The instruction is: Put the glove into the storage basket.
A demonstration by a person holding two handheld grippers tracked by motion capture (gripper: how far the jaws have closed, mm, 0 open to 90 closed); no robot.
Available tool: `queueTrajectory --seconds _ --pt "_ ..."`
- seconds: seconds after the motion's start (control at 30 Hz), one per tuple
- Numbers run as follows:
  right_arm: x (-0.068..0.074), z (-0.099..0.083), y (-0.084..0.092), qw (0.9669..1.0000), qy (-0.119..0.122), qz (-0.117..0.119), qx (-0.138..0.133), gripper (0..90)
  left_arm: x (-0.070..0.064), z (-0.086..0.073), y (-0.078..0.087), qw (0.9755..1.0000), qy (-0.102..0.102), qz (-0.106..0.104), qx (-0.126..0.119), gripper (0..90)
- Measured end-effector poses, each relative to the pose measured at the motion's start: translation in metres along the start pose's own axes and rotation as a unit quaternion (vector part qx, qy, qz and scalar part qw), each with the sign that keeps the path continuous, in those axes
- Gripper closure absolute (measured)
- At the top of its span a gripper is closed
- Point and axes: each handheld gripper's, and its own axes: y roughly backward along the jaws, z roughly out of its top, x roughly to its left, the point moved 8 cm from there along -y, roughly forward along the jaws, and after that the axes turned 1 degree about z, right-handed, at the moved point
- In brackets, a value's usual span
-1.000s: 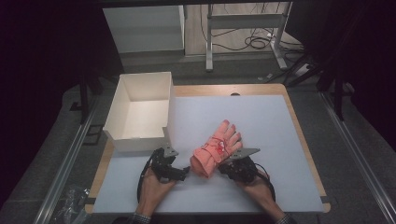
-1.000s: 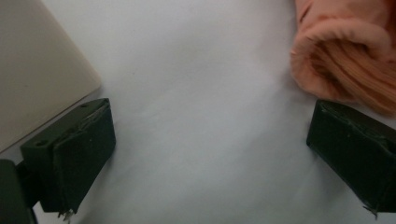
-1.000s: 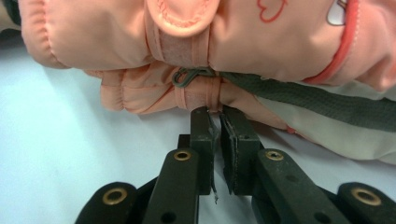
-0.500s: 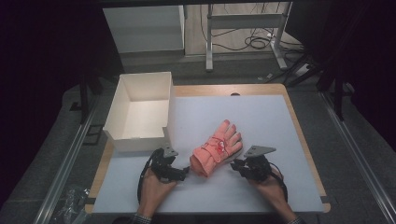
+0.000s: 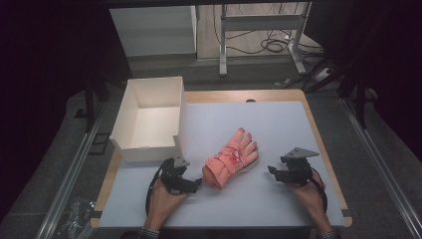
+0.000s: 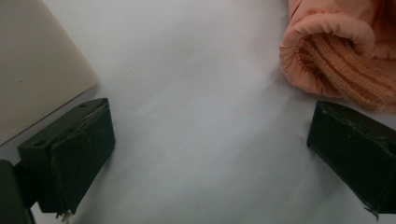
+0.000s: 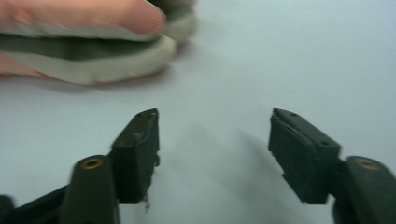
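A pair of pink gloves [image 5: 231, 157] lies stacked on the white table sheet [image 5: 259, 124], fingers pointing up and right, cuffs toward me. My left gripper [image 5: 198, 184] rests just left of the cuffs, open and holding nothing; its own view has the knitted cuff [image 6: 336, 60] at the upper right, close to the right jaw. My right gripper [image 5: 271, 171] sits to the right of the gloves, apart from them. Its jaws have just been opening and stand wide with only bare sheet between them. The glove edge [image 7: 93, 51] lies at the upper left in the right gripper view.
An open white cardboard box [image 5: 149, 117] stands at the table's left back, its corner [image 6: 37, 70] near my left gripper. The wooden table edge [image 5: 318, 134] runs along the right. Table legs and cables lie on the floor beyond.
My right gripper has let go of the gloves, opened, and drawn away to the right. The gloves and the left gripper stayed where they were.
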Motion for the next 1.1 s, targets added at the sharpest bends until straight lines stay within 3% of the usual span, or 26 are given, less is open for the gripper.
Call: queueTrajectory --seconds 0.1,0.17,0.3,0.5,0.73,0.93,1.1 --pt "-0.007 -0.004 -0.003 0.9999 0.0 -0.016 0.005 27.6 0.001 0.0 0.001 1.0 0.001 -0.005 -0.001 1.5" --pt "-0.009 -0.006 -0.005 0.9999 -0.006 -0.014 0.007 25.2 0.002 -0.001 0.003 0.9999 -0.001 -0.012 -0.001 3.2" --pt "-0.01 -0.006 -0.006 0.9998 -0.01 -0.015 0.009 23.7 -0.001 0.0 0.009 0.999 0.013 -0.044 -0.001 3.9" --pt "-0.01 -0.007 -0.006 0.9998 -0.012 -0.015 0.007 23.5 -0.006 0.003 0.021 0.9986 0.001 -0.053 0.007 2.5" --pt "-0.01 -0.007 -0.006 0.9998 -0.011 -0.016 0.007 23.1 -0.015 0.014 0.041 0.9964 -0.013 -0.083 0.003 0.0" --pt "-0.01 -0.007 -0.006 0.9998 -0.011 -0.017 0.007 22.9 -0.02 0.034 0.056 0.9944 -0.015 -0.105 -0.002 0.0" --pt "-0.01 -0.007 -0.006 0.9998 -0.011 -0.017 0.007 22.7 -0.029 0.057 0.059 0.9935 -0.036 -0.108 0.003 0.0"
